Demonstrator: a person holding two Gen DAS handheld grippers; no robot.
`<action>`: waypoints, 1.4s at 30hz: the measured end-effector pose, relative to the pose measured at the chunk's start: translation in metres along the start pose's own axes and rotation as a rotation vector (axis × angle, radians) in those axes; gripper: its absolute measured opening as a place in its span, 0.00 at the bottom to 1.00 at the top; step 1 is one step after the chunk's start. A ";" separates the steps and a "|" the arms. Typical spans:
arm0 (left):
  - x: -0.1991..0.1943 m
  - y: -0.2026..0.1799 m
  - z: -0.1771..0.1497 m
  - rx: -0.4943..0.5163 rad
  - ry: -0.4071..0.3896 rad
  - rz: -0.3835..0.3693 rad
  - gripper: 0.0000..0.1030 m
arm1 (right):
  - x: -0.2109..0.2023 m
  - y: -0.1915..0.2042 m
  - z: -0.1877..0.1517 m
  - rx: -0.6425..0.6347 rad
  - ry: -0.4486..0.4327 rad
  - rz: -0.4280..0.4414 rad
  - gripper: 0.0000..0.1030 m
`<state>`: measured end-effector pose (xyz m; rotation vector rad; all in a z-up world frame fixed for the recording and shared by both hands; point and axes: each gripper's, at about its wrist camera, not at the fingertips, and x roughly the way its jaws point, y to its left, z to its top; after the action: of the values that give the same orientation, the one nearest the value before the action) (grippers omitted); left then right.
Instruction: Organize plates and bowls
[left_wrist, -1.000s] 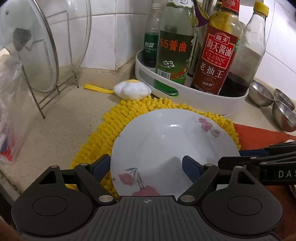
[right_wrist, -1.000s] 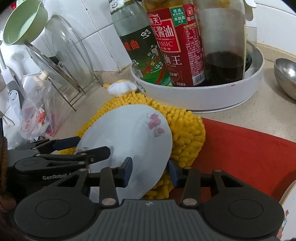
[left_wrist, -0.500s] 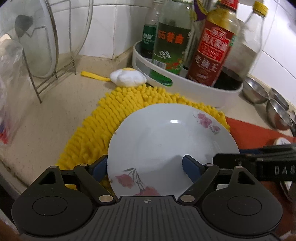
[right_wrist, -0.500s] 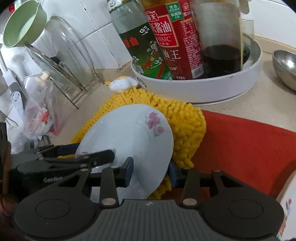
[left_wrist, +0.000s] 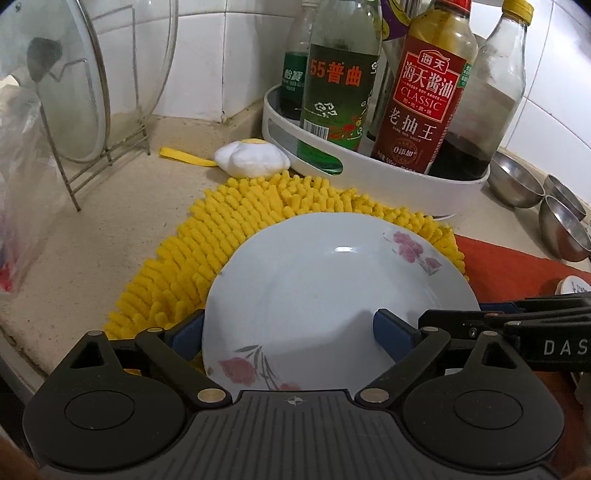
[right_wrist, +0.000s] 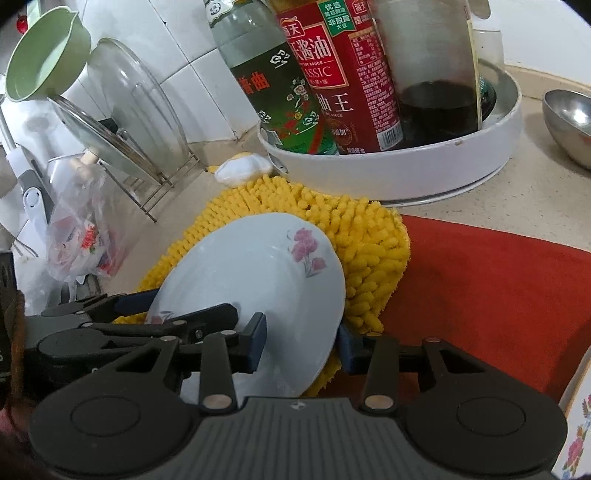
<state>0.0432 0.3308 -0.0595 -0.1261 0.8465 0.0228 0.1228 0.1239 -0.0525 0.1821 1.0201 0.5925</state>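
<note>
Tiled kitchen corner, speckled beige table (left_wrist: 110, 221).

Left wrist view: I see the white floral plate (left_wrist: 332, 295) over the yellow chenille mat (left_wrist: 229, 229), its near rim between my left gripper (left_wrist: 288, 332) fingers. One blue pad sits under the rim on the left, the other on the plate's inner face, so the jaws are part closed, gripping the plate. Right gripper (left_wrist: 517, 314) enters from the right at the plate's edge. Behind: white tray (left_wrist: 388, 177) with a soy sauce bottle (left_wrist: 421, 110) and a green bottle (left_wrist: 340, 96), glass lids in a wire rack (left_wrist: 92, 155), steel bowls (left_wrist: 554, 214) far right.

Right wrist view: plate (right_wrist: 258, 277) is tilted, right edge raised off the mat (right_wrist: 351, 229). My right gripper (right_wrist: 301, 343) jaws are narrowly set, one pad on either face of the rim, clamping it. Left gripper (right_wrist: 147, 317) holds the plate's left side. Red cloth (right_wrist: 498, 288) lies right of the mat.
</note>
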 end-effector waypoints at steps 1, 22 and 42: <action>-0.002 -0.001 0.000 0.001 -0.005 0.005 0.92 | -0.001 0.001 0.000 -0.004 0.000 -0.005 0.35; -0.001 -0.015 -0.005 0.047 0.010 -0.047 0.95 | -0.019 -0.014 -0.010 0.047 -0.015 -0.028 0.38; -0.025 -0.036 0.001 0.012 -0.041 0.023 0.93 | -0.043 -0.018 -0.013 0.057 -0.053 0.041 0.36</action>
<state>0.0297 0.2963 -0.0363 -0.1048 0.8073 0.0415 0.1025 0.0840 -0.0346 0.2677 0.9846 0.5930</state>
